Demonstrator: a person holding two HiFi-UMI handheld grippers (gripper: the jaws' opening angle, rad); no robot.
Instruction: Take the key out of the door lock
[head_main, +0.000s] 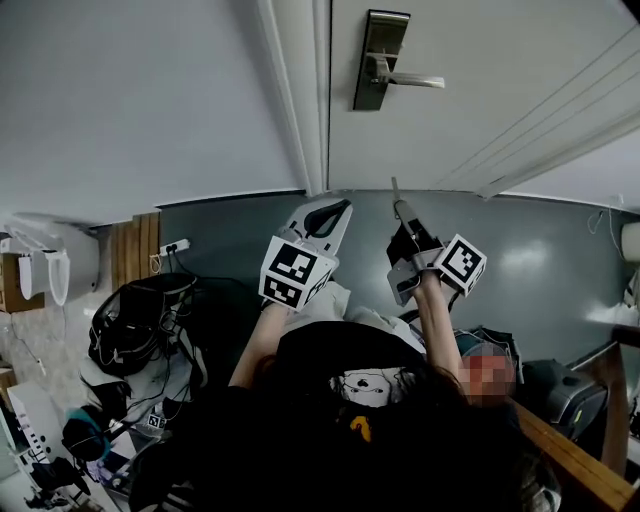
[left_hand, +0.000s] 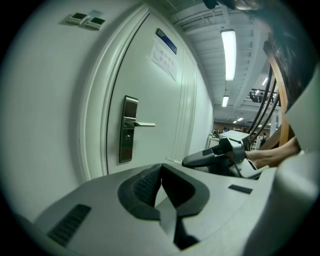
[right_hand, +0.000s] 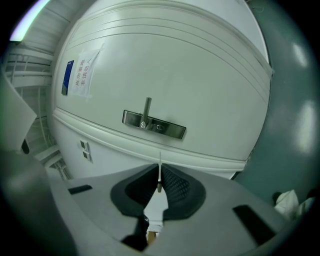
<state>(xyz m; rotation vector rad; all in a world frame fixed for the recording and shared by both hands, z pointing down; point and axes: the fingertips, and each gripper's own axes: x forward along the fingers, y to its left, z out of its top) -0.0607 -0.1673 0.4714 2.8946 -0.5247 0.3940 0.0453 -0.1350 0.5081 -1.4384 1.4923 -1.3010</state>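
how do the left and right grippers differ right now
The right gripper is shut on the key, whose thin blade sticks out past its jaws; the left gripper is shut on nothing. The right gripper is rolled sideways, so the lock plate lies across its view, while the left gripper sees the plate upright. Both point at the door, and neither touches the lock plate.

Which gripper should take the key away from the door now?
Right. The right gripper is shut on the key, seen edge-on, clear of the lock plate. The left gripper is shut on nothing.
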